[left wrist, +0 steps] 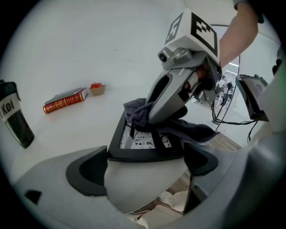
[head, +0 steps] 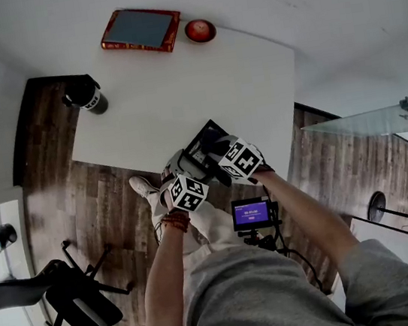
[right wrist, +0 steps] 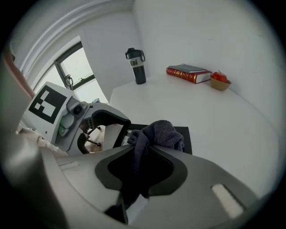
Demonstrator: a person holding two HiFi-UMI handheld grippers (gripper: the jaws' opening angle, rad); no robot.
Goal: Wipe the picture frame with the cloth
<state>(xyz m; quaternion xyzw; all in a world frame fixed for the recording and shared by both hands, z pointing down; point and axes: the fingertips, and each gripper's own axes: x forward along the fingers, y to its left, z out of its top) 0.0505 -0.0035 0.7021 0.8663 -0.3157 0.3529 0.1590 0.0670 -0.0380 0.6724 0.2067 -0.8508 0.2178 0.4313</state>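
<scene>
Left tool (left wrist: 147, 162) is clamped across the near side of the picture frame (left wrist: 143, 141). The frame lies face up at the worktop's (head: 177, 86) near edge, a bit right of the middle. It sits skewed to that edge, one corner aimed at the far edge. Can't make out its long axis under the tools. Bunched on the glass is the dark cloth (right wrist: 161, 132), pinched tight in the right tool (right wrist: 147, 154).
</scene>
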